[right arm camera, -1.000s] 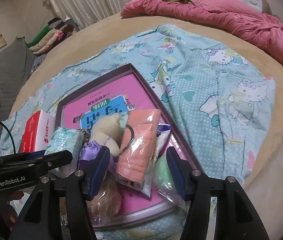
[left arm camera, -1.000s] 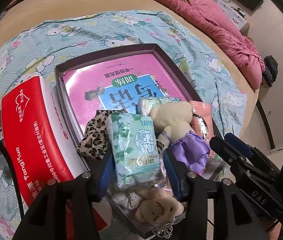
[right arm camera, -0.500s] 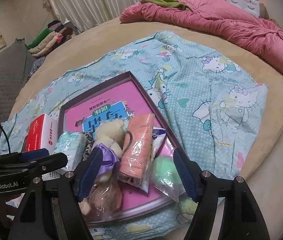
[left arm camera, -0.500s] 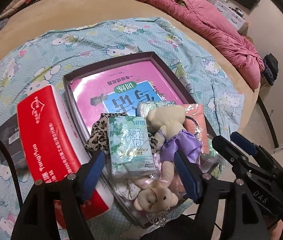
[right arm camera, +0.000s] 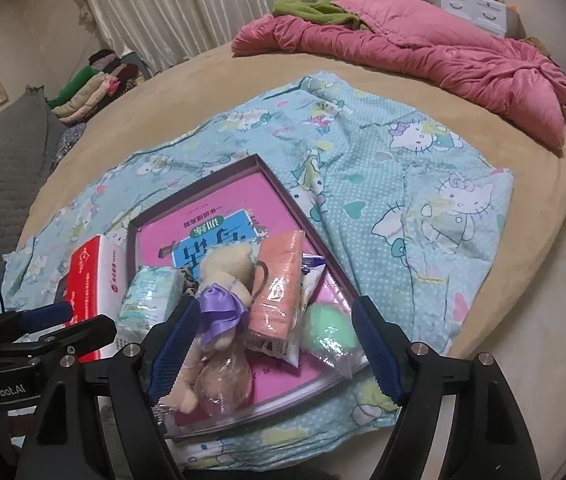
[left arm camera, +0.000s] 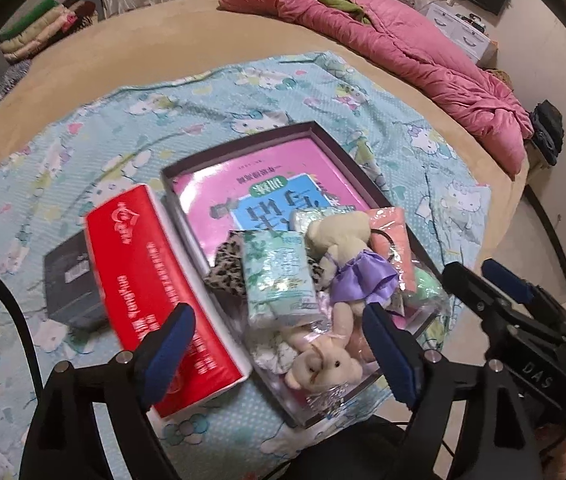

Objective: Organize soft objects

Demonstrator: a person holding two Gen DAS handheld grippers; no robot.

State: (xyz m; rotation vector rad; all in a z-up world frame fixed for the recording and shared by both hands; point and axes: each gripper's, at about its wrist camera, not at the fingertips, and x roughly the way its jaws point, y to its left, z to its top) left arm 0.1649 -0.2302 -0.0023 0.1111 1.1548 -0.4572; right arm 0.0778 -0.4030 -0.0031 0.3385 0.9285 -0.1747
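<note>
Soft objects lie heaped in the near end of the shallow purple-rimmed box (left arm camera: 325, 130) on the bed: a green tissue pack (left arm camera: 279, 280), a cream plush bear in a purple skirt (left arm camera: 347, 252), a wrapped salmon-pink towel (right arm camera: 279, 292), a pale green ball in a clear bag (right arm camera: 329, 330), a second small plush in plastic (left arm camera: 323, 364) and a scrap of leopard-print cloth (left arm camera: 225, 266).

Both claws have just been opening and now stand spread above the heap, pinching nothing. The left claw (left arm camera: 279, 350) hangs over the tissue pack, which lies free in the box below it; the right claw (right arm camera: 273, 350) hangs over the towel and the ball, touching neither. I take this as the end of a placing step: those things are set down and let go.

The far half of the box is bare but for a pink book (left arm camera: 271, 188) lining its floor. Beside the box's left rim lies a red tissue packet (left arm camera: 155, 292), with a dark small box (left arm camera: 71, 284) beyond it. The red packet looks the likely next pick, calling for a wide grip across its short side.

Plastic glare makes it hard to tell how many bagged items sit under the bears; there may be another pack behind the bear's head. The near corner of the box is hidden behind the claw frames.
</note>
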